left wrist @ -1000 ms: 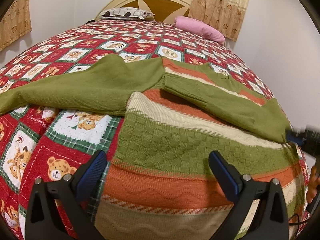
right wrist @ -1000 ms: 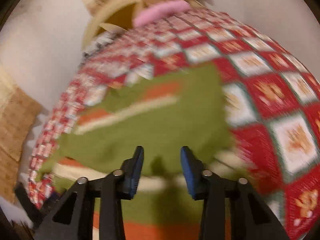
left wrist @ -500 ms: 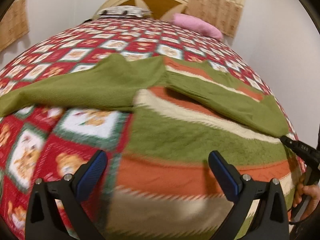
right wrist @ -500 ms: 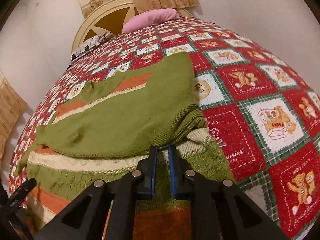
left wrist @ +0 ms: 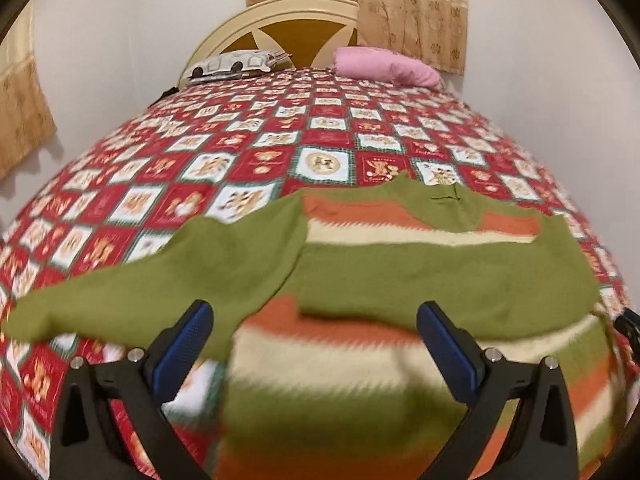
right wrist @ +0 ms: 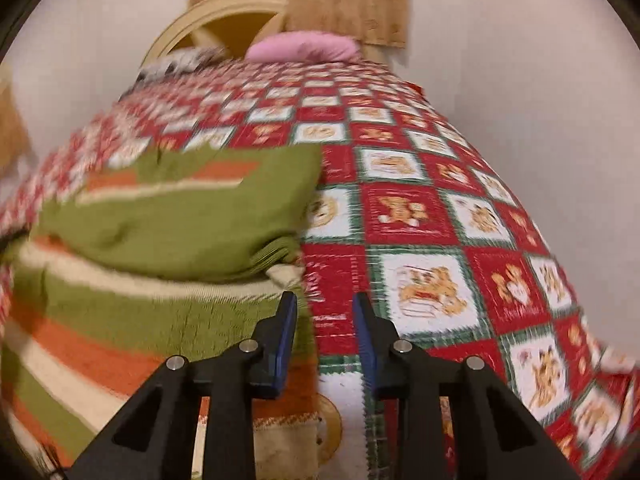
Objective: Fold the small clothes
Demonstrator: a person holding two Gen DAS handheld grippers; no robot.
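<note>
The right tool [right wrist: 325,312] has just been opening: its blue pads stand a narrow gap apart with nothing between them, only the red-and-white quilt [right wrist: 424,216] showing through the gap. At its 10 o'clock, just beside the left pad, lies the right edge of the sweater [right wrist: 168,240], a knit in green, cream and orange bands spread flat on the bed. Its right sleeve [right wrist: 192,216] is folded inward across the chest, with the ribbed cuff bunched at the sweater's edge near the tool's 11 o'clock. The left tool [left wrist: 316,328] is wide open and holds nothing; its pads hover over the lower body of the sweater [left wrist: 360,380], which is blurred here. From this tool the folded sleeve [left wrist: 460,276] crosses at 12 to 1 o'clock, and the other sleeve [left wrist: 152,292] stretches unfolded toward 9 o'clock across the quilt [left wrist: 240,160]. The green collar sits farther off at about 12 o'clock. At 3 o'clock, at the picture's edge, a dark bit of the other tool shows. Beyond the sweater, toward 12 o'clock, the quilt runs up to a pink pillow [left wrist: 384,66], a patterned pillow [left wrist: 236,63] and a cream arched headboard [left wrist: 276,12], with beige curtains [left wrist: 412,8] behind.
</note>
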